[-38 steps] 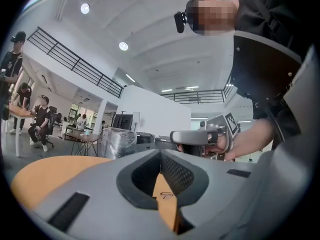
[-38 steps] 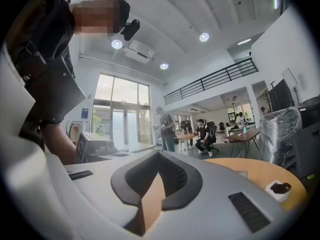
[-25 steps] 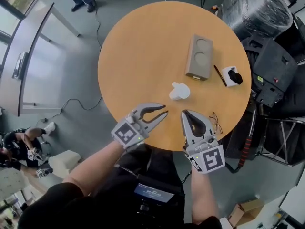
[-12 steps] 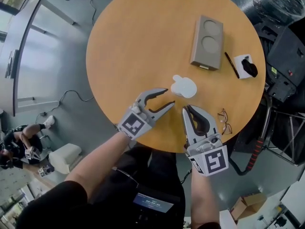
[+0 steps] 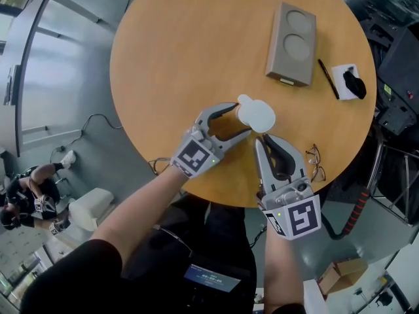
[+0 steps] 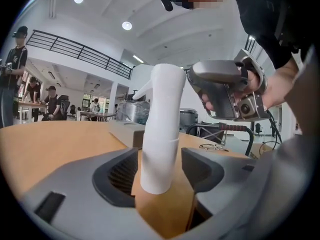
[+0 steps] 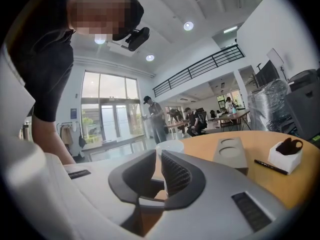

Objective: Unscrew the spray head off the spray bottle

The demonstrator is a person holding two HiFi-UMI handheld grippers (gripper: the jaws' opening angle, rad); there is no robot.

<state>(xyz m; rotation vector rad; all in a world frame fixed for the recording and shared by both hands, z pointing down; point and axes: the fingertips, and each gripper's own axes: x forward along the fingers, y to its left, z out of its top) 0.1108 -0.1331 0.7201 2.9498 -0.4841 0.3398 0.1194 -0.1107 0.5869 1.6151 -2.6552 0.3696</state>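
The jaws of our left gripper [image 5: 234, 120] have just been opening and now stand wide apart. The spray bottle [image 6: 160, 134] rises between them, with a gap showing on either side, so nothing is clamped yet. The jaws of our right gripper [image 5: 262, 142] have also just been opening, but they are only slightly parted and have nothing between them.

The bottle stands upright on the table [image 5: 170, 57] near the edge closest to us, and its spray head [image 6: 167, 76] is on top, not yet unscrewed. We judge that the left jaws straddle the lower body so they can close and steady it. The right gripper waits just beside the bottle, ready to take the head and turn it. For that it would need to open wider.

By our count there are:
- one spray bottle with one head
- two grippers
- one grey block [image 5: 291, 44] with two round hollows
- one pen [image 5: 328, 78] next to the block
- one small white box [image 5: 350, 84] holding something dark
- one pair of glasses [image 5: 315, 163] at the table's rim, near the right gripper

All of these lie well away from the bottle and leave room to work.
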